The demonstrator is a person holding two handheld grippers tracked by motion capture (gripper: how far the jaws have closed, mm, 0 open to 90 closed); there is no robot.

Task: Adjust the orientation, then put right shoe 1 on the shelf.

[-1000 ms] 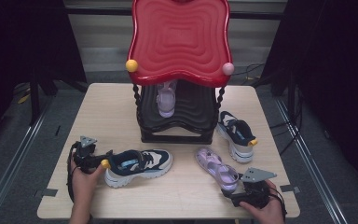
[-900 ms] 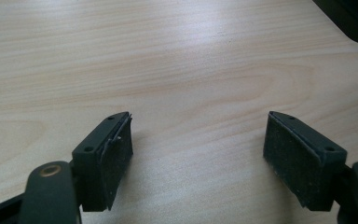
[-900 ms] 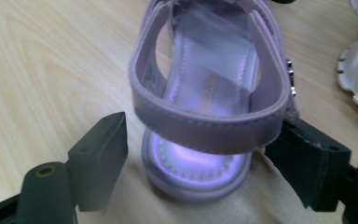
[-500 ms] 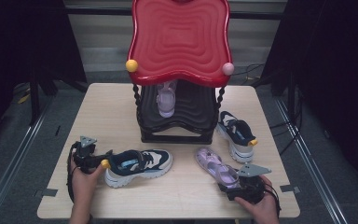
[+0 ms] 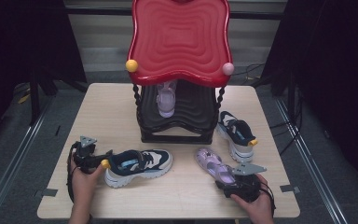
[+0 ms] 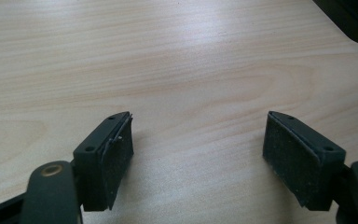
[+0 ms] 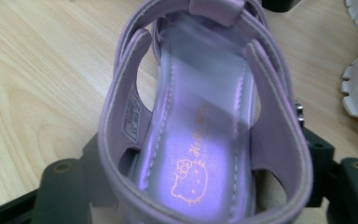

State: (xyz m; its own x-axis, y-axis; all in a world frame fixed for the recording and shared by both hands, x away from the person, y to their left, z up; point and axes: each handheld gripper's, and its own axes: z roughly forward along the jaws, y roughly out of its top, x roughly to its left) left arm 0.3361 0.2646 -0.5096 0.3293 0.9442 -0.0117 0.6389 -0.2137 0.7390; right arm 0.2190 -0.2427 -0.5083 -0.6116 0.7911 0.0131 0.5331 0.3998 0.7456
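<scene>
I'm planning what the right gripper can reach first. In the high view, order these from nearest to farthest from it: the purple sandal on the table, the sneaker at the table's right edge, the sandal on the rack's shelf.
From the right gripper:
1. Purple sandal, its heel between the jaws.
2. Navy and white sneaker, beyond it, right of the rack.
3. Shelf sandal, farthest, under the red top.

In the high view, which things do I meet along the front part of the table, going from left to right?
left gripper → dark blue sneaker → purple sandal → right gripper
</scene>
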